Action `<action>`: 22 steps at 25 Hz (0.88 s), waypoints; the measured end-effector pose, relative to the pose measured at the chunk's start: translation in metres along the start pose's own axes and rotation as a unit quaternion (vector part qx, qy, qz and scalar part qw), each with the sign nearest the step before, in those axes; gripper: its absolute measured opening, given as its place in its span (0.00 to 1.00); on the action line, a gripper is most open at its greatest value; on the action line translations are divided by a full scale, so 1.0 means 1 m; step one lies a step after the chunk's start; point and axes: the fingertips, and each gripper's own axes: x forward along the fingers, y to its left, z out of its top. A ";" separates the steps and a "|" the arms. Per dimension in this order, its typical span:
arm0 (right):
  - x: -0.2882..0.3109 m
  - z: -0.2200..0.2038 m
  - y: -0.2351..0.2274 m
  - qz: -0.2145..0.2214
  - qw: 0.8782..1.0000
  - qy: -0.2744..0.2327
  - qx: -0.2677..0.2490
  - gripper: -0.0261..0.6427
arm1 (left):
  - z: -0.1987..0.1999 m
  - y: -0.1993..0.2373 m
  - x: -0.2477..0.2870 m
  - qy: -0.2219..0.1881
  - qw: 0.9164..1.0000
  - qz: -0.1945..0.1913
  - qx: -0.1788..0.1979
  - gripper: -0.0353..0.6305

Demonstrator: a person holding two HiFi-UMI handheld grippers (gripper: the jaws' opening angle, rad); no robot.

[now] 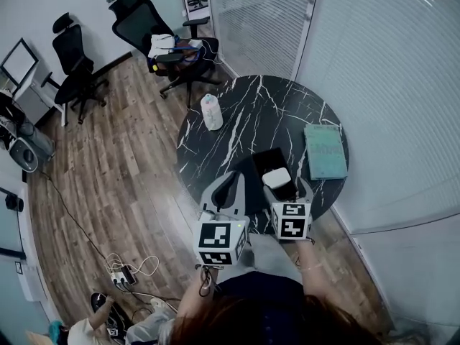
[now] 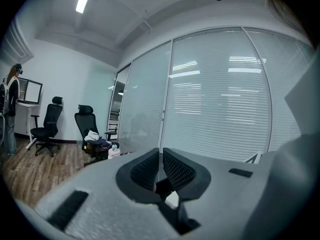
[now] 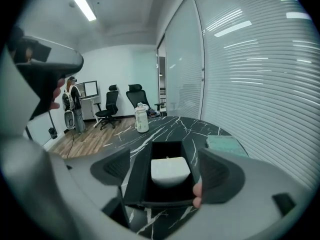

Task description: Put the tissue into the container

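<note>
In the black container (image 3: 136,179), at the near edge of the round marble table (image 1: 266,106), lies the tissue (image 3: 170,170): a white, squarish folded pad with soft rounded corners, flat on the container's floor and clear of its walls at the sides; it looks light and easily crushed, so it would shift at a slight knock. The container is an open box with low dark walls, set squarely in front of the person; the right gripper (image 1: 287,191) sits at its near end with its jaws spread wide, one to each side of the box, gripping nothing. The left gripper (image 2: 161,166) is held just beside it, off the near left of the box, tilted up toward the window blinds, its jaws brought together with nothing between them. By the look of it the placing itself is done and the step in hand is the letting-go; the next move calls for drawing the right gripper straight back and up, jaws kept wide, so that neither one catches a wall and drags the box. Farther off on the table stand a pale bottle (image 1: 210,111) and a green pad (image 1: 325,151), both well apart from the container.
</note>
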 end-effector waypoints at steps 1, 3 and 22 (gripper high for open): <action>-0.005 0.001 0.001 -0.001 1.000 -0.005 0.000 0.69 | 0.000 -0.001 -0.003 -0.001 1.000 -0.001 -0.001 0.12; -0.015 0.005 0.004 -0.002 1.000 -0.016 -0.001 0.69 | 0.001 -0.001 -0.009 -0.004 1.000 -0.003 -0.002 0.12; -0.072 0.020 -0.005 0.044 0.996 -0.066 -0.034 0.69 | 0.016 -0.051 -0.032 -0.041 0.999 0.023 0.003 0.12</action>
